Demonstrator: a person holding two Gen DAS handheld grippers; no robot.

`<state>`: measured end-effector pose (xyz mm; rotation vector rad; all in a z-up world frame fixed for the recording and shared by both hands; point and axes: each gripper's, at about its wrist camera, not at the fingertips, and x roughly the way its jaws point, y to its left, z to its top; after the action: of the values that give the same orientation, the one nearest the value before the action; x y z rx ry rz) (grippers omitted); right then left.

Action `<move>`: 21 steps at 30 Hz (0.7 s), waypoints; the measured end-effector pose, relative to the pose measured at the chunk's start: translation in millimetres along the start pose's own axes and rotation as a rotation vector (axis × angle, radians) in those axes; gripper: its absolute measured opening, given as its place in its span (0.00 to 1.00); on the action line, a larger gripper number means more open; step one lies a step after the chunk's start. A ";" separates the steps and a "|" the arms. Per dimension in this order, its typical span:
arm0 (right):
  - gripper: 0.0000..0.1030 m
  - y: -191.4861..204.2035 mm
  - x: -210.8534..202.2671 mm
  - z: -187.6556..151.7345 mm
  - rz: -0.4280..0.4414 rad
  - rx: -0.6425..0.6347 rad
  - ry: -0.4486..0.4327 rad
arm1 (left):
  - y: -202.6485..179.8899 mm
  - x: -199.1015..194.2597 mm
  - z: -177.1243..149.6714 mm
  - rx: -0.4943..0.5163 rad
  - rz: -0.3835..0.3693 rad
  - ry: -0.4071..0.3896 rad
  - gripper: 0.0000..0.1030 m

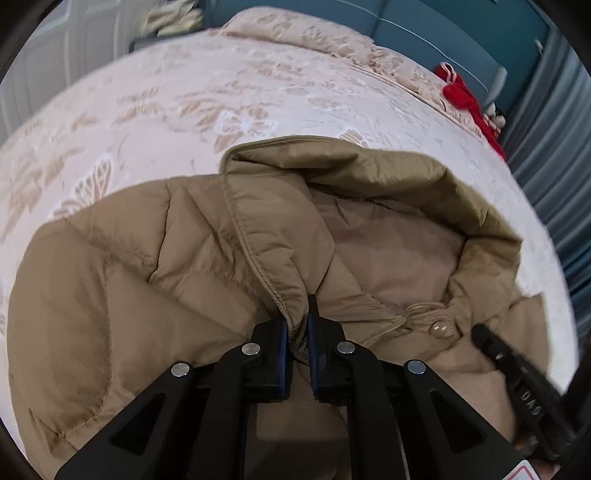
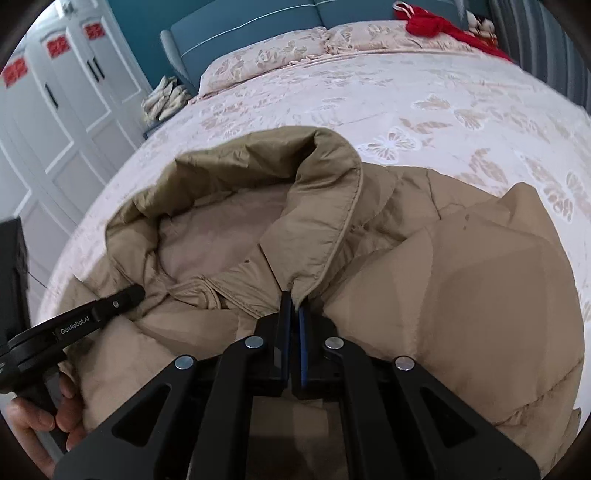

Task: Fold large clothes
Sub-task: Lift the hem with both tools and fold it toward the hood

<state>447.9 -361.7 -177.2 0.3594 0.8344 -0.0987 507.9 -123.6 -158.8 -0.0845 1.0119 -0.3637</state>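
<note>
A tan padded jacket [image 1: 155, 266] is spread on the near part of the bed [image 1: 155, 110], hood toward the far side. The hood's left edge is pinched by the left gripper [image 1: 298, 321], and its right edge is clamped by the right gripper [image 2: 293, 306]. A red garment [image 2: 436, 22] is seen far right.

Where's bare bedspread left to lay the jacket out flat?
Open bedspread runs from the jacket's hood up to the pillows, and along both of its sides. Crowded: the far corner by the headboard with the red garment, and the near edge, where both grippers pinch the jacket.
</note>
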 end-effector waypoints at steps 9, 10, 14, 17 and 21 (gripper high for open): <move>0.00 -0.5 8.7 -8.8 -0.032 -0.037 -0.015 | -6.0 10.2 -8.6 0.039 0.059 -0.083 0.14; 0.00 -0.7 8.4 -9.0 -0.030 -0.035 -0.015 | -6.5 10.1 -9.2 0.042 0.062 -0.090 0.14; 0.04 -6.5 3.0 -7.9 0.013 -0.006 -0.013 | 3.2 2.7 -9.1 0.009 0.004 -0.100 0.15; 0.06 -21.5 -20.8 -11.6 0.066 0.059 0.020 | 13.2 -18.6 -12.0 0.001 -0.030 -0.078 0.22; 0.09 -32.1 -60.2 -11.4 0.025 0.034 0.039 | 17.8 -58.1 -0.8 0.084 0.043 -0.070 0.24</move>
<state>392.2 -391.1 -148.5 0.4051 0.8678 -0.0831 484.3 -87.3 -116.3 0.0002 0.9263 -0.3609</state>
